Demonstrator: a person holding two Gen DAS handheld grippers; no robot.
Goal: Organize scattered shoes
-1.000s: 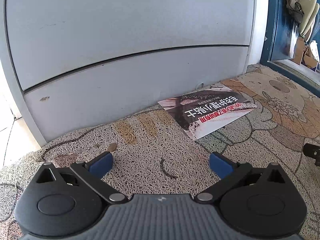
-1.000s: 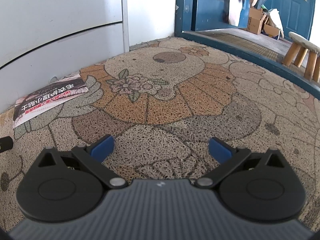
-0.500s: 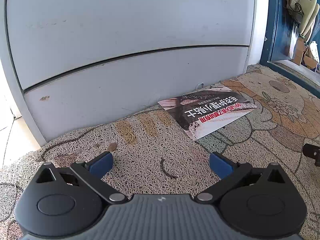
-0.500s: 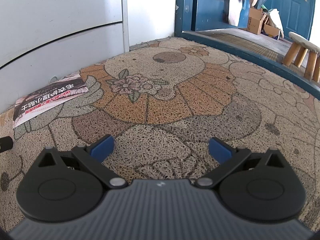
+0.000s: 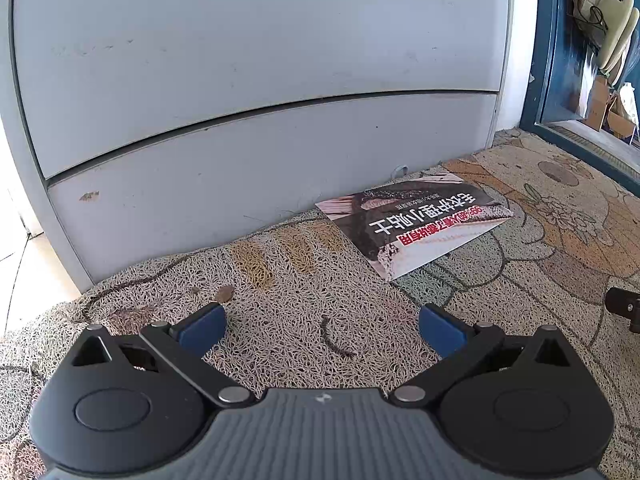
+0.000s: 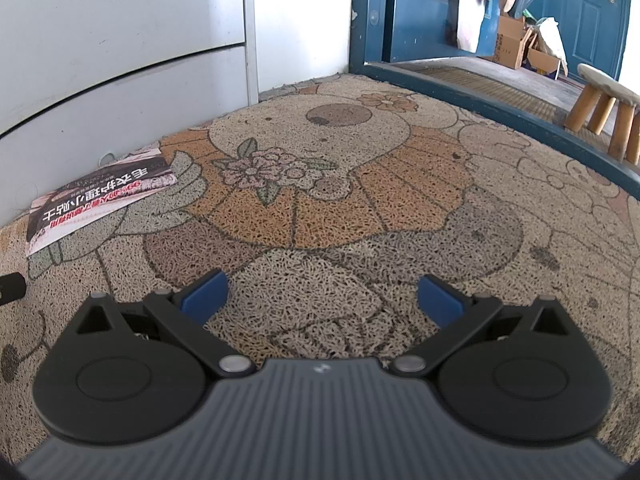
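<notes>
Your left hand-held gripper (image 5: pixel 322 330) and right hand-held gripper (image 6: pixel 322 296) both hung wide open and empty above the patterned mat (image 6: pixel 400 208). No shoes showed; only a leaflet (image 5: pixel 416 220) lay by the mat's wall edge.

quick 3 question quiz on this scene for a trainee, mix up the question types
1. True or false: the left gripper holds a shoe.
2. The flyer lies on the mat beside: A) the stool B) the grey cabinet C) the boxes
3. Fill in: the right gripper jaws are ____.

Key: 1 false; 2 B; 3 open
</notes>
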